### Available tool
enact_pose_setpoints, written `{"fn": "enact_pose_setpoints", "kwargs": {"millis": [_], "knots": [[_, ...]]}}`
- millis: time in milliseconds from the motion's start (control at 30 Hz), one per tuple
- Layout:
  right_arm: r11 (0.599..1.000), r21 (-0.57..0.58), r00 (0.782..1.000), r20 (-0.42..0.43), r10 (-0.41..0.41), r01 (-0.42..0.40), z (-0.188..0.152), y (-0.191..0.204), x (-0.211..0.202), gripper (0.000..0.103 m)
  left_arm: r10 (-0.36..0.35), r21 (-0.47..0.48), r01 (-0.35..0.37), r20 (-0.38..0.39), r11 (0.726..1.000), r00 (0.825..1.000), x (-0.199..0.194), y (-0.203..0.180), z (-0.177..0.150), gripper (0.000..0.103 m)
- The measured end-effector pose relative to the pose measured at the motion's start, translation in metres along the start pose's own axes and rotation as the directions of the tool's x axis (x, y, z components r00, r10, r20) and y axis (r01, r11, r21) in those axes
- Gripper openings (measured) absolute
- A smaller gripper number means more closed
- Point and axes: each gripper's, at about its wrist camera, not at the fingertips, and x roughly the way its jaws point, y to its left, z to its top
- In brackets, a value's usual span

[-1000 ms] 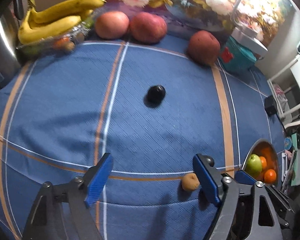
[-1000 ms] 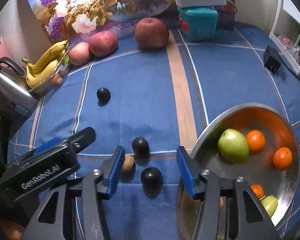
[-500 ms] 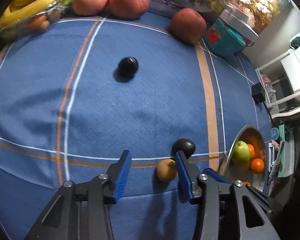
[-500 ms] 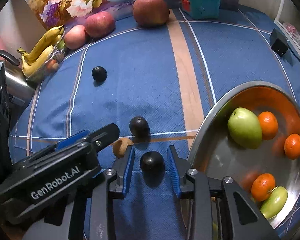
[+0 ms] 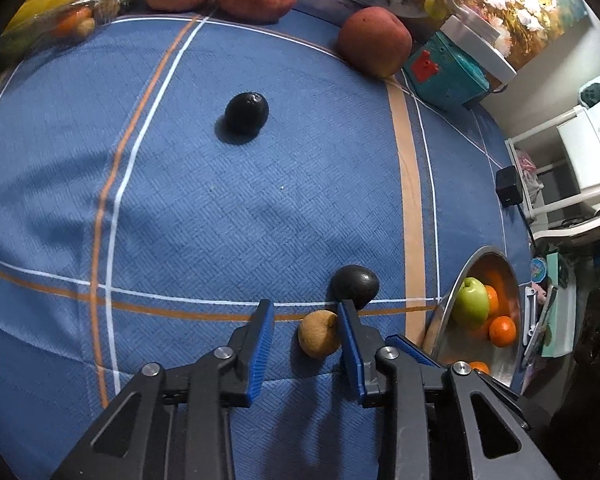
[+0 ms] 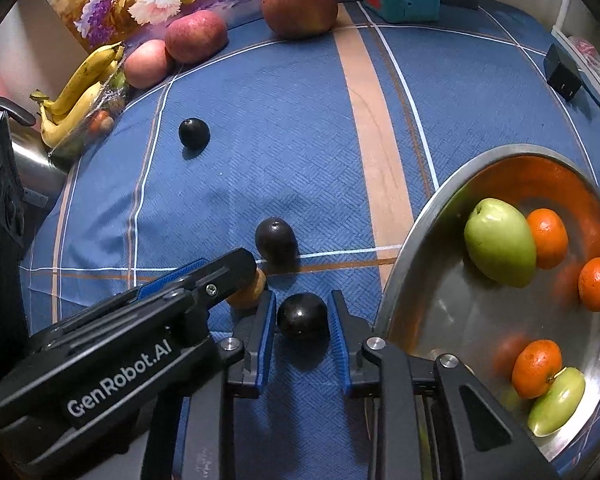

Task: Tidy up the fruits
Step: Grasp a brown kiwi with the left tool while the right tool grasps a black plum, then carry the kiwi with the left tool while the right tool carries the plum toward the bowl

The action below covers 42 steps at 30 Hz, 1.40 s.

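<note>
Presently, risk entry: both grippers work side by side, so one may knock the other's fruit rolling. Left gripper (image 5: 306, 330), jaws just been closing: brown fruit (image 5: 319, 334) on the blue cloth (image 5: 220, 200) touches the right-hand pad, clear of the other. Right gripper (image 6: 302, 316), jaws just been closing: clamped on dark plum (image 6: 302, 315), just beside the metal bowl (image 6: 412, 240).

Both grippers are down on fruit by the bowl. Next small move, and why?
Probably lift the right gripper: its pads look closed on the dark plum, beside the steel bowl. The left gripper, jaws just closing, still shows a gap beside the brown fruit.
</note>
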Motion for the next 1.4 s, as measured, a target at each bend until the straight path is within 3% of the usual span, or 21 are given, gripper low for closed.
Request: {"fn": "enact_pose_setpoints", "kwargs": {"millis": [333,433,667,1000,1100,1400], "knots": [[1.0,-0.01,1.0,-0.005,-0.007,0.007,0.0,-0.001,0.0,0.025,-0.041,-0.054,0.04,-0.013,0.998,0.999,-0.002,0.01,0.0,0.034],[1.0,-0.009,1.0,-0.005,-0.006,0.006,0.0,0.0,0.0,0.025,-0.076,-0.072,0.074,-0.017,0.995,0.997,-0.005,0.013,-0.003,0.024],[1.0,-0.005,1.0,-0.004,-0.002,0.002,0.0,0.0,-0.001,0.025,-0.088,-0.085,0.087,-0.009,0.993,0.996,-0.006,0.013,-0.004,0.022],[1.0,-0.008,1.0,-0.002,-0.005,0.005,0.0,0.0,-0.001,0.025,-0.058,-0.113,0.064,0.055,0.992,0.997,-0.027,0.03,-0.003,0.02],[1.0,-0.012,1.0,-0.001,-0.009,0.009,0.001,0.001,-0.001,0.026,-0.052,-0.132,0.063,0.081,0.989,0.995,-0.036,0.04,0.001,0.011],[1.0,-0.005,1.0,0.019,0.0,0.0,0.001,0.003,-0.006,0.026,-0.035,-0.164,0.056,0.126,0.985,0.991,-0.05,0.054,0.004,0.011]]}}
